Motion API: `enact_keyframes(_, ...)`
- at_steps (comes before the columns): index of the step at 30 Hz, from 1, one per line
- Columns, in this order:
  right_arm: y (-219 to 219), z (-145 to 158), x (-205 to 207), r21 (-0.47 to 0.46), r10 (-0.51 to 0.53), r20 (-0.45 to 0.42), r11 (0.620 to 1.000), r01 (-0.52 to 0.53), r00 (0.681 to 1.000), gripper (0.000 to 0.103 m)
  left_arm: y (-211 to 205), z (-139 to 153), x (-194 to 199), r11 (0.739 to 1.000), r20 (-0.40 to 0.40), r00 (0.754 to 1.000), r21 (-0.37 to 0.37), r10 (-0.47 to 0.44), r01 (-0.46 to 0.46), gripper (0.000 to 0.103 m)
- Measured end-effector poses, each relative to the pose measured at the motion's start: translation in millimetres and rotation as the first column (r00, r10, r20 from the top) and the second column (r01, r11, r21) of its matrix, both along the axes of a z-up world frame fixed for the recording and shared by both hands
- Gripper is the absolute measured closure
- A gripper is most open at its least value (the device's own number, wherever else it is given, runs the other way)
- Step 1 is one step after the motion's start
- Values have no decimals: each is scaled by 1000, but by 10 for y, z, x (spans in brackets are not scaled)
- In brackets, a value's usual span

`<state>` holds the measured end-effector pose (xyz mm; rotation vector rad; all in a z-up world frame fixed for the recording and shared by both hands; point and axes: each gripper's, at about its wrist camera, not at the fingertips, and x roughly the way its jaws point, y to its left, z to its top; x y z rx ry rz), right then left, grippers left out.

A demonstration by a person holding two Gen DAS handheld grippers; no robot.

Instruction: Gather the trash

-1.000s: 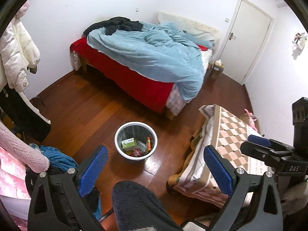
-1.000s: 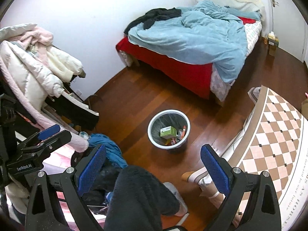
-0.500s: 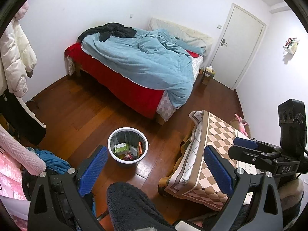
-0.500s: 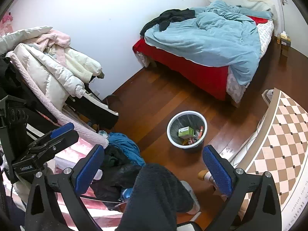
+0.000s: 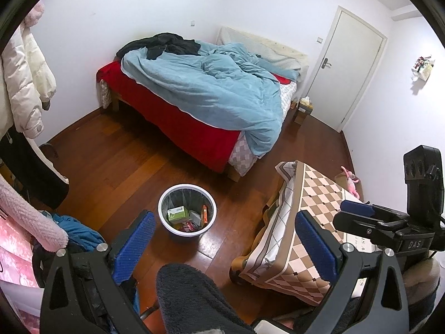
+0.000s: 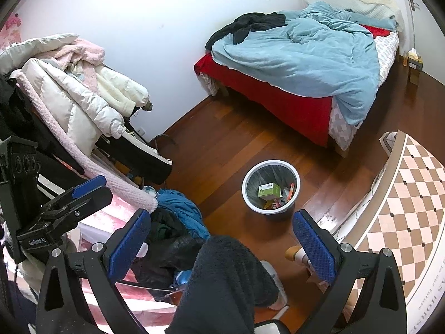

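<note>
A white waste bin (image 5: 164, 203) with a dark liner stands on the wooden floor. It holds a green box (image 5: 176, 213), an orange packet (image 5: 205, 213) and other scraps. My left gripper (image 5: 224, 220) hangs open high above the floor, with the bin just left of the midline between its blue pads. My right gripper (image 6: 221, 218) is open and empty too, and the bin (image 6: 271, 164) with the green box (image 6: 268, 189) lies ahead of it. Each gripper shows at the edge of the other's view: the right gripper (image 5: 358, 214), the left gripper (image 6: 83, 194).
A bed with a blue duvet (image 5: 211, 89) fills the far side. A table under a checked cloth (image 5: 311, 214) stands to the right. Coats (image 6: 83, 97) and a clothes heap (image 6: 178, 217) crowd the left. A person's dark fleecy leg (image 6: 222, 278) is below. A shut door (image 5: 350, 66) is at the back right.
Both views have pulled back and up, so the bin looks a little smaller. The right view has swung left, showing more of the coats. Both grippers stay open.
</note>
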<state>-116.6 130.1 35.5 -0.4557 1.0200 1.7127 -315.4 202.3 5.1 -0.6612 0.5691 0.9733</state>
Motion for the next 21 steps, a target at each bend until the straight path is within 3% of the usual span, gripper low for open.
enact_keyframes(21,-114,-33,177,-8,-28,0,1000,28,1000,0,-32,-52,164,999,13,999,-20,-38,38,0)
